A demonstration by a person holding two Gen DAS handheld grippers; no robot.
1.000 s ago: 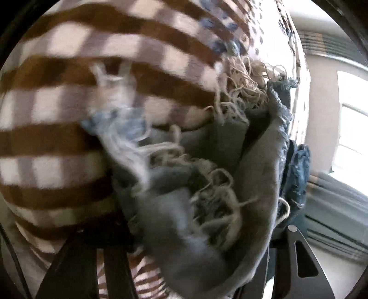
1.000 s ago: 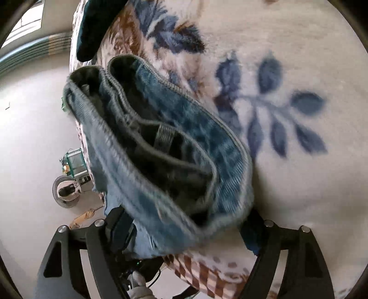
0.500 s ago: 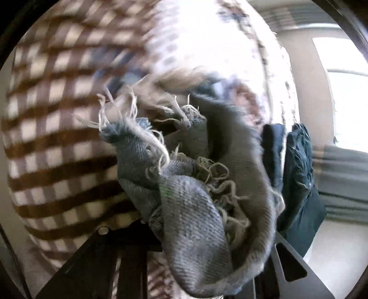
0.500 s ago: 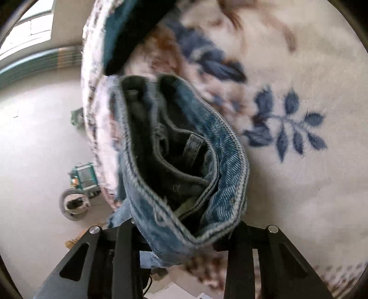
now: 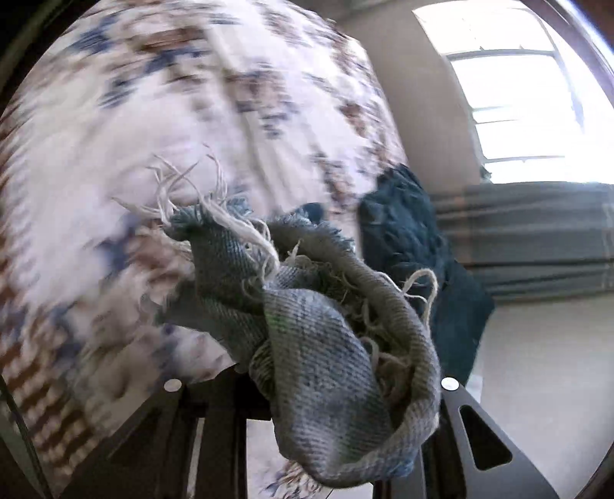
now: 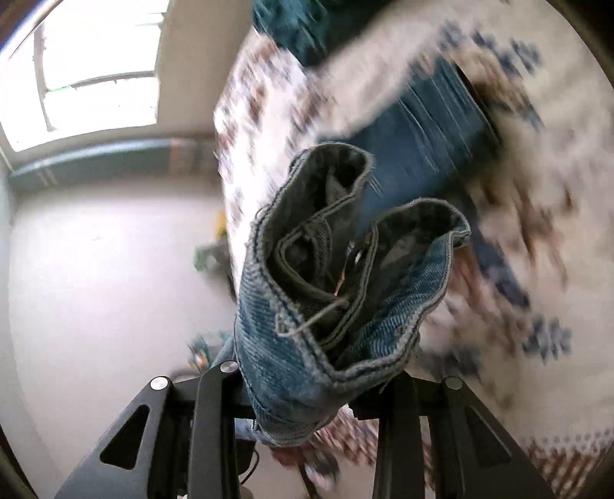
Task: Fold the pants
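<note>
The pants are blue jeans. My left gripper is shut on their frayed leg hems, a bunched grey-blue wad with loose white threads. My right gripper is shut on the folded waistband, its dark inside and belt loops facing the camera. Both ends are held up above the bed. A stretch of the jeans' blue denim lies on the blanket beyond the waistband.
The bed is covered by a white blanket with blue and brown flowers and a brown checked border. A dark teal garment lies at the bed's edge, also in the right wrist view. Beige floor, a window and a radiator lie beyond.
Both grippers have swung with the jeans, away from the checked border towards the floral middle of the bed. The blanket is motion-blurred now. Both grips are unchanged.
</note>
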